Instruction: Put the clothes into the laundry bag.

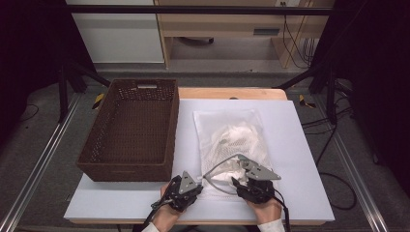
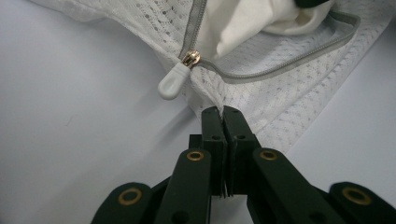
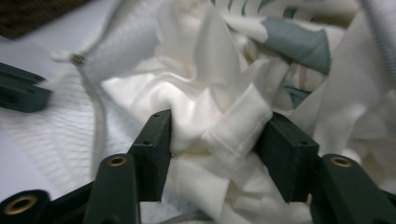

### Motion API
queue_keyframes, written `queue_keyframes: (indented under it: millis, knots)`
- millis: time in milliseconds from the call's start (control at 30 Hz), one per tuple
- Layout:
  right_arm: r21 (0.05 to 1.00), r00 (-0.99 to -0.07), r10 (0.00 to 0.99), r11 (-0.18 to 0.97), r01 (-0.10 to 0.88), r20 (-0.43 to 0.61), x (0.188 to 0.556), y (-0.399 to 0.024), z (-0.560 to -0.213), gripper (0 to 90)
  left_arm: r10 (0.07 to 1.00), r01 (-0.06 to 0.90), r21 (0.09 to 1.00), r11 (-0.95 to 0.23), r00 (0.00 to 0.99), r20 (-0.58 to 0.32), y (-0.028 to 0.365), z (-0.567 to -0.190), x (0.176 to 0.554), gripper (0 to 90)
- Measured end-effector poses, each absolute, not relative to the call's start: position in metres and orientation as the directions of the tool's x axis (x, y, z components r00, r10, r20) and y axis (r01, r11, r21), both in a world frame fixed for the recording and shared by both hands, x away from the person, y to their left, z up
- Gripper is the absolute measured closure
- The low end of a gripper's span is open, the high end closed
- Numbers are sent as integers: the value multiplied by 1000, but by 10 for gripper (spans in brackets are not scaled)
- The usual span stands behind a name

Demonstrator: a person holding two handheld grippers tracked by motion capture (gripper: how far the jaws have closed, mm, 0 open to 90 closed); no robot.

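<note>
At the table's near edge, a mesh laundry bag is pinned at its corner by the closed left gripper; white clothing in the unzipped mouth is bracketed by the right gripper, jaws half-open. Extraction appears barely begun. The bag's long axis runs away from the person, mouth nearest, the wicker basket alongside.

White mesh bag with grey zipper; white cloth with teal patches; dark brown woven basket at nine o'clock.
</note>
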State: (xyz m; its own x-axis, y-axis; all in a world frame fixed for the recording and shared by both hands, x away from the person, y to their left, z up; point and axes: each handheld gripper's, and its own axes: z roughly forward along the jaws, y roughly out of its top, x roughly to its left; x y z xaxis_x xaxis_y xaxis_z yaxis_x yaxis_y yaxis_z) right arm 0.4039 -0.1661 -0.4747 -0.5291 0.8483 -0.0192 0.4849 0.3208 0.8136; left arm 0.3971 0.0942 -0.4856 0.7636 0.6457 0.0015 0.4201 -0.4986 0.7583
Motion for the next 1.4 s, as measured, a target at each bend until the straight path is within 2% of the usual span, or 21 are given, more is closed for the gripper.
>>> queue_keyframes:
  millis: [67,100,133,167,267,433,533,633,833,933,1033,1233,1400]
  knots:
    - [801,-525,850,335,495,-31,410,-162,-479,556,648,421,757,-499,762,3,94,-485,397,873]
    - [801,-525,850,335,495,-31,410,-162,-479,556,648,421,757,-499,762,3,94,-485,397,873]
    - [791,-507,861,331,514,-31,415,-158,-476,650,648,419,756,-502,762,8,93,-485,397,874]
    - [792,-505,863,332,512,-36,417,-157,-476,684,646,419,755,-504,763,8,93,-485,397,874]
    - [803,-492,870,315,507,-30,431,-154,-474,727,640,420,751,-510,768,6,94,-484,396,876]
    - [826,-422,904,289,484,-69,457,-152,-475,739,637,412,748,-521,771,20,95,-484,395,877]
    - [841,-411,911,256,477,-44,463,-155,-479,720,638,414,748,-518,770,15,95,-484,395,877]
    - [835,-438,899,247,491,-8,457,-160,-474,630,638,416,749,-515,770,11,95,-484,395,874]
    - [891,-484,875,204,405,20,417,-188,-445,519,645,423,753,-504,764,2,95,-485,397,869]
    - [907,-443,896,198,371,-14,407,-203,-437,461,647,424,754,-501,763,1,95,-485,397,868]
    - [891,-384,921,224,394,-61,413,-211,-442,462,646,426,757,-496,763,-5,95,-485,397,866]
    - [861,-357,933,221,458,-50,435,-218,-459,581,645,426,758,-494,764,-10,96,-485,398,863]
    - [861,-362,932,202,466,-23,439,-228,-457,845,644,428,758,-492,765,-13,96,-486,398,861]
